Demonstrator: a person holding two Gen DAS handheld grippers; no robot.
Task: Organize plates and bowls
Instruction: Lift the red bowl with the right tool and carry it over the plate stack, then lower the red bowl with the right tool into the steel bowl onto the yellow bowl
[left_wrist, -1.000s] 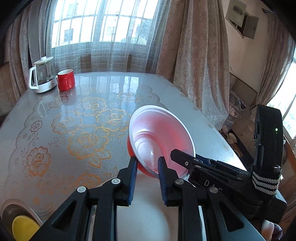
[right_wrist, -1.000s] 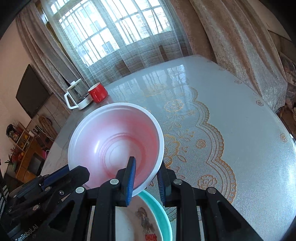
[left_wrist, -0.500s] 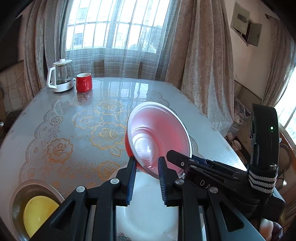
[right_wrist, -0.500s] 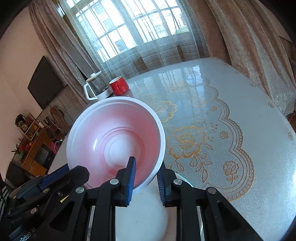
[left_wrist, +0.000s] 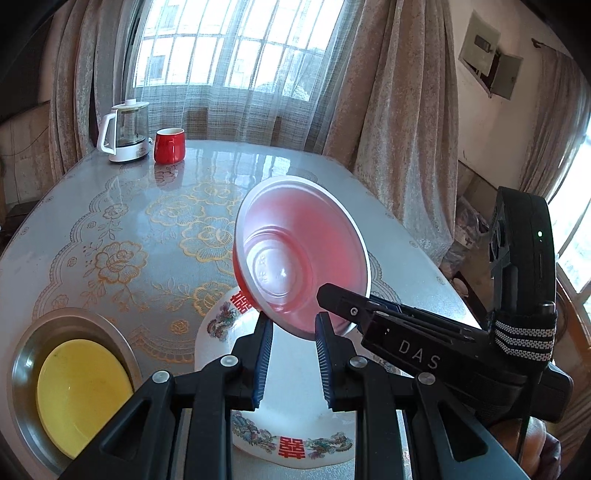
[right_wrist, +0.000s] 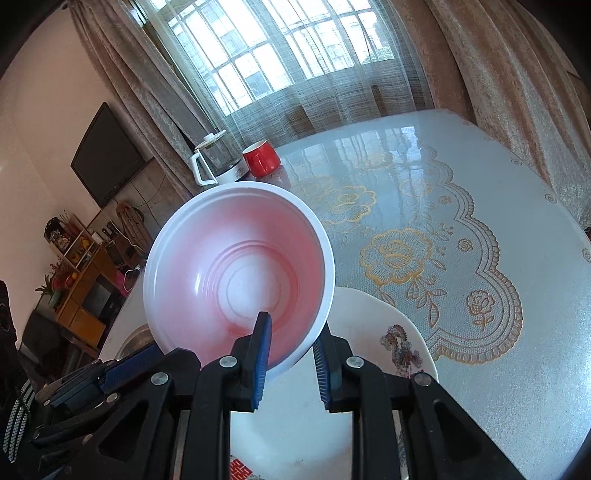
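Right hand-held gripper (right_wrist: 290, 354) clamped on rim of red bowl (right_wrist: 240, 280), bowl tilted, in the air above white decorated plate (left_wrist: 295, 424) on counter (left_wrist: 110, 229). Left hand-held gripper (left_wrist: 291, 354) jaws slightly apart astride bowl's near rim; contact unclear. Steel basin (left_wrist: 26, 354) with yellow bowl (left_wrist: 81, 391) left; kettle (left_wrist: 125, 129), red mug (left_wrist: 169, 146) far. Since earlier: both grippers higher, more plate visible.

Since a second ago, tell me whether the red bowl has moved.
Yes. The red bowl has risen off the table, uncovering the white plate below; the right gripper holds its rim.
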